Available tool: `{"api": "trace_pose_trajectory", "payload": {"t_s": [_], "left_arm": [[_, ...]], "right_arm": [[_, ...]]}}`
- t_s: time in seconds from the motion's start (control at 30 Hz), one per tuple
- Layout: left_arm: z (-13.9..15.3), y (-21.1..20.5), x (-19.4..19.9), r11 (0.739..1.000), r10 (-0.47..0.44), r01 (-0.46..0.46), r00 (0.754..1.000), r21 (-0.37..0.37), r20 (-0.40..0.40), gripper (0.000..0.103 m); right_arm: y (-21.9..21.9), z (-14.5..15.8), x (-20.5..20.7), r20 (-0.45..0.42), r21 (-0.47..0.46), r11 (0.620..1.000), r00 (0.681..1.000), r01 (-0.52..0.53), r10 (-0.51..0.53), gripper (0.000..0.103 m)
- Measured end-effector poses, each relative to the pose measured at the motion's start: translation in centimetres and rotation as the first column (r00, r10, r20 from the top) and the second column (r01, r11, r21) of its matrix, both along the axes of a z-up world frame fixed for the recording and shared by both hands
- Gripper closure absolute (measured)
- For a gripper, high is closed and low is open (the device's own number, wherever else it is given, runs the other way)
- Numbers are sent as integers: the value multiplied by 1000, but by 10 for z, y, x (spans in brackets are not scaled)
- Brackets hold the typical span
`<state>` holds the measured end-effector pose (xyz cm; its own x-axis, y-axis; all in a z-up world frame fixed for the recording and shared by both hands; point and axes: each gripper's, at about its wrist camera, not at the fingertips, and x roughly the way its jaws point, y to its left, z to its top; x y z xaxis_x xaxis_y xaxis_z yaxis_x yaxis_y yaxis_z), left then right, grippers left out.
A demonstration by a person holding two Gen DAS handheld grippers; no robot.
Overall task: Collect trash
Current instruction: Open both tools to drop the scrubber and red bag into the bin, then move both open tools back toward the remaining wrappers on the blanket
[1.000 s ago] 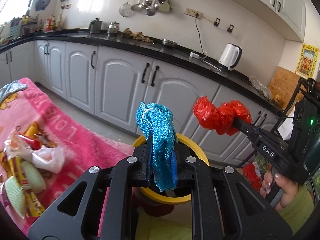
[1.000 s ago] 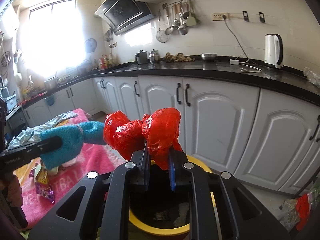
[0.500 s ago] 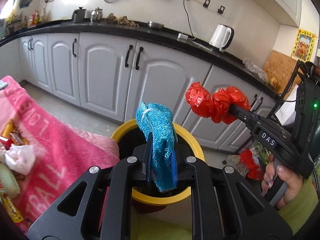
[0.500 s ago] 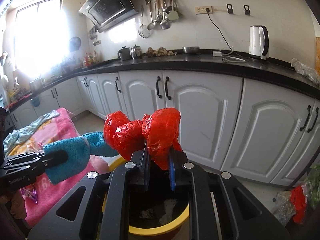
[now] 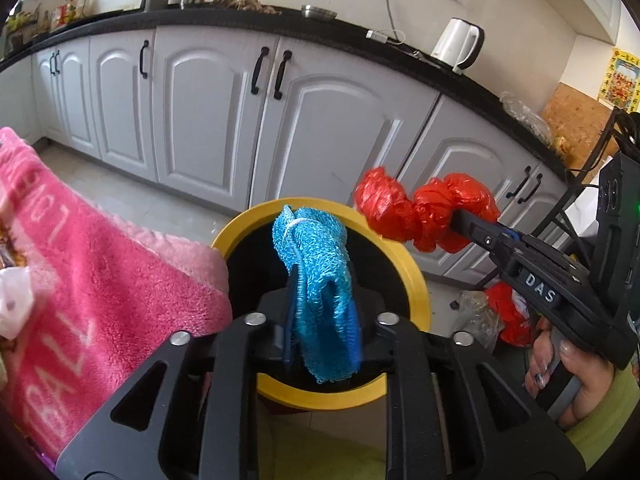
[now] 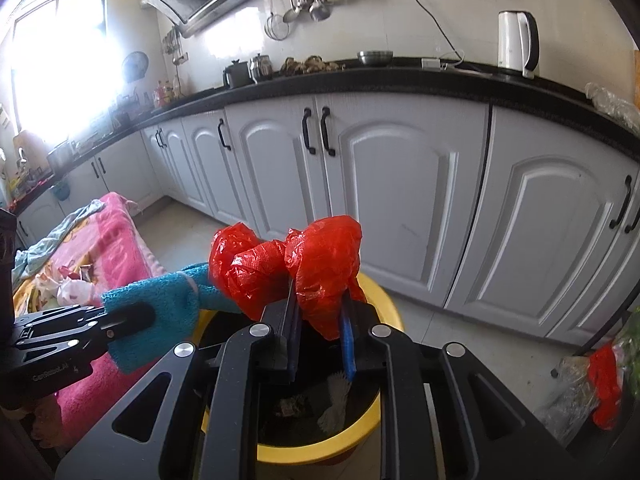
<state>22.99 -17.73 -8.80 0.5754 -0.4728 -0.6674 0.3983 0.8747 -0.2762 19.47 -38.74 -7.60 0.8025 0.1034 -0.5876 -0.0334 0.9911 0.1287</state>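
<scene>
A yellow-rimmed bin [image 5: 404, 264] with a dark inside stands on the floor just below both grippers. My left gripper [image 5: 322, 280] has a blue knitted cloth [image 5: 316, 248] between its pads. Its jaws are opening, and the cloth still touches both pads and stands over the bin's mouth. My right gripper [image 6: 320, 304] has a knotted red plastic bag [image 6: 304, 264] between its pads above the bin rim [image 6: 384, 300]. Its jaws are opening too, and the bag still sits against both. The two loads nearly touch. A hand [image 5: 572, 364] grips the right tool.
A pink blanket [image 5: 100, 280] with wrappers [image 6: 68, 288] on it lies left of the bin and touches its rim. White cabinets [image 5: 320, 120] run behind. A clear and red bag of rubbish [image 6: 600, 376] lies on the floor to the right. Scraps [image 6: 336, 400] lie inside the bin.
Both grippers have come down and forward over the bin, which now looks larger and closer beneath them. The jaws of each have spread slightly around the cloth and the bag.
</scene>
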Motion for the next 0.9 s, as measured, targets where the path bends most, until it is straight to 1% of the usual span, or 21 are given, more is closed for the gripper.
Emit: {"api": "trace_pose_trajectory", "payload": {"t_s": [0.03,0.1,0.13,0.17,0.23,0.3,0.33,0.4,0.43,0.5,0.6,0.9], "left_arm": [[-2,2,1,1000,6,-6,1000,-2,-8,82],[-6,5,4,1000,23,-23,1000,3,-19,75],[-6,7,4,1000,30,-30,999,4,-21,71],[-6,11,4,999,41,-41,999,-2,-22,62],[-3,16,4,998,57,-57,998,-6,-20,58],[0,22,3,997,76,-76,997,-7,-9,50],[3,26,2,996,87,-87,996,-11,-4,48],[5,32,1,995,102,-102,995,-14,-1,36],[7,35,0,994,111,-111,994,-16,1,34],[10,42,-3,991,131,-131,991,-21,8,22],[16,53,-7,987,160,-160,987,-29,19,11],[41,87,-20,968,246,-243,967,-59,62,11]], "right_arm": [[0,-2,1,-8,2,1000,1000,8,-8,66],[-2,-5,1,-13,7,1000,1000,13,-12,59],[-3,-6,1,-15,4,1000,1000,20,-20,58],[-4,-6,1,-18,7,1000,1000,23,-23,57],[-6,-4,0,-10,10,999,999,30,-30,51],[-5,-2,-1,-2,8,999,1000,31,-31,48],[-4,0,-2,3,7,1000,1000,30,-30,46],[-2,2,-4,13,7,1000,1000,27,-27,43],[-1,3,-4,17,4,1000,1000,26,-26,41],[1,6,-6,26,-1,1000,999,24,-24,38],[4,10,-9,42,-5,1000,999,23,-23,32],[18,24,-19,85,-25,1000,996,1,2,19]]}}
